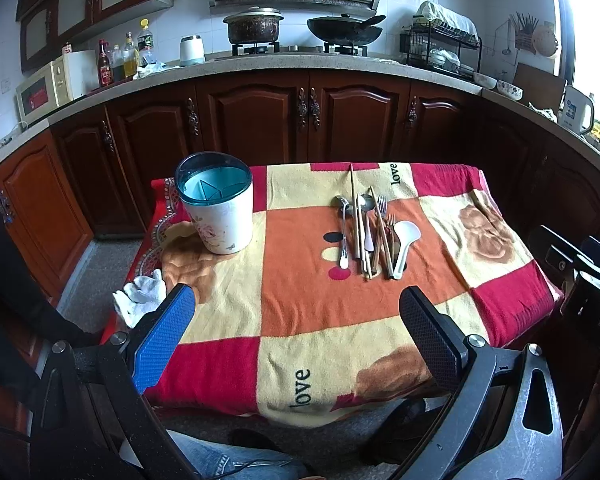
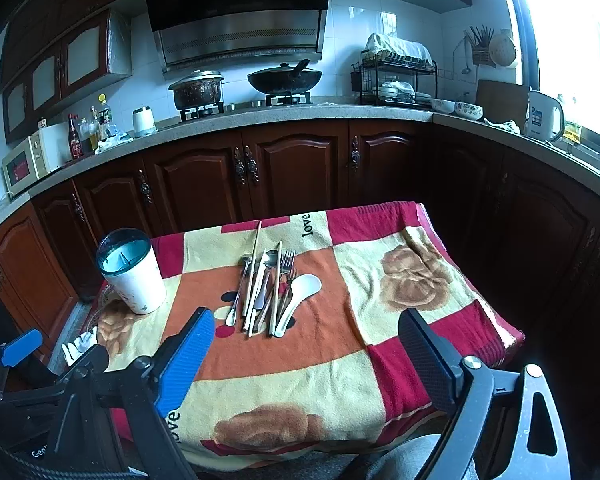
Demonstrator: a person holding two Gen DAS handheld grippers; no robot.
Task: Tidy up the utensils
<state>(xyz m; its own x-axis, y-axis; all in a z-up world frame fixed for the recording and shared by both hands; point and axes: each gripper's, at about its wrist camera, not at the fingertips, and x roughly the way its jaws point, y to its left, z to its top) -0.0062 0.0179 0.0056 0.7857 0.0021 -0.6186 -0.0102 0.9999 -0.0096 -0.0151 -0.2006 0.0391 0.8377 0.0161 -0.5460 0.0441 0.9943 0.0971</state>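
Note:
A pile of utensils point(image 1: 370, 232) lies on the blanket-covered table point(image 1: 300, 300): metal spoons, forks, wooden chopsticks and a white rice paddle point(image 1: 405, 240). A white utensil holder point(image 1: 220, 208) with a teal divided rim stands upright at the table's far left. My left gripper point(image 1: 298, 304) is open and empty above the near part of the table. In the right wrist view the pile point(image 2: 268, 288), the paddle point(image 2: 300, 296) and the holder point(image 2: 132, 272) show too. My right gripper point(image 2: 306, 324) is open and empty, short of the pile.
A white glove point(image 1: 140, 300) lies at the table's left edge. Dark wood kitchen cabinets point(image 1: 300, 116) and a counter with a stove, pots, a dish rack and a kettle run behind the table. My left gripper's blue pad point(image 2: 20, 346) shows at the right view's lower left.

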